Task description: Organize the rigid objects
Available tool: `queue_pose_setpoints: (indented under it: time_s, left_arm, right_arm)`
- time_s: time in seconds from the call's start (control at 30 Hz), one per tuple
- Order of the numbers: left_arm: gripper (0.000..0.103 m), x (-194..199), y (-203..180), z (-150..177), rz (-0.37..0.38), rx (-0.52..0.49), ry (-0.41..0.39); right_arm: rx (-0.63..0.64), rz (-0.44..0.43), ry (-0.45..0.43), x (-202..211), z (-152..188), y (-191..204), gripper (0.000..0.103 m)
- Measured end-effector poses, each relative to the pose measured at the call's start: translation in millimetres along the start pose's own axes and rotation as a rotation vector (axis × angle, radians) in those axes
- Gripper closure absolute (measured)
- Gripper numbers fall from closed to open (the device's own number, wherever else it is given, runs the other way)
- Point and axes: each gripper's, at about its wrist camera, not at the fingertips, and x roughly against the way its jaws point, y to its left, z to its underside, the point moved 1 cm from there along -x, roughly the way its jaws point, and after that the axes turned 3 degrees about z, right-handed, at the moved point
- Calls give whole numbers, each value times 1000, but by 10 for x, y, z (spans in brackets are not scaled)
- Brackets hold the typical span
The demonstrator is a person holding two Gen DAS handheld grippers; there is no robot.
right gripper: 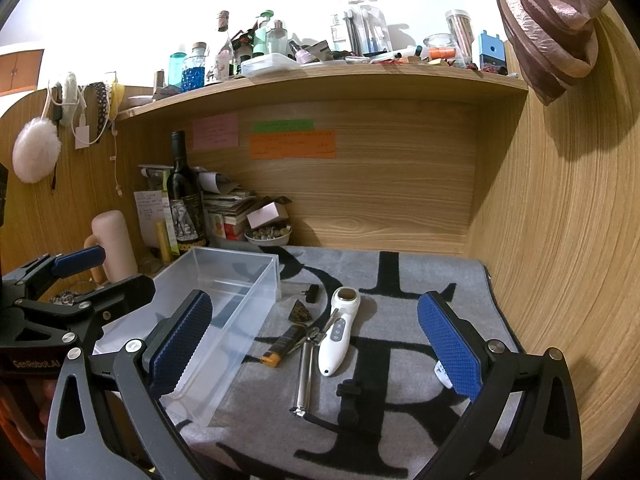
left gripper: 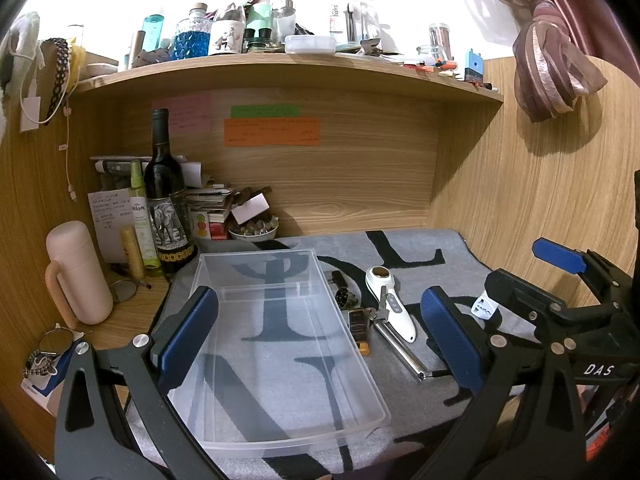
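A: Bin status?

B: Clear rectangular plastic bin [left gripper: 280,344] lies empty on my grey lettered mat [left gripper: 420,248], between my left gripper [left gripper: 320,332] fingers, which gape, holding nothing.

A: The rest?

B: White handheld device [right gripper: 338,330], silver metal tube [right gripper: 305,376] and black-orange lighter [right gripper: 282,346] lie just right of it, ahead of my right gripper [right gripper: 316,344], also spread. Only that view shows a black clip [right gripper: 347,400]; bare mat beyond.

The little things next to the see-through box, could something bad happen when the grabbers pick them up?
Maybe. The silver lighter, white handheld device and black-and-orange tube lie bunched together, so the right gripper grabbing one could knock the others. The clear box is light and empty, so a bump from the left gripper might slide it on the grey mat.
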Motion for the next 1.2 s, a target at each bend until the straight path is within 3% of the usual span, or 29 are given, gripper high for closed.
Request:
queue_pose_setpoints:
  time_s: [0.9,1.03,1.2]
  left_arm:
    - [0,-69,44,-28,30,5,8]
    - [17,-101,136,-44,18,20,35]
    - [21,-171,364,-52,-7,42,86]
  right_arm:
    - [-2,3,-1,-27,10,27,0]
    - [-5,7,1,-92,-13,3,0]
    - [-25,4,13,-158,-31,-91,1]
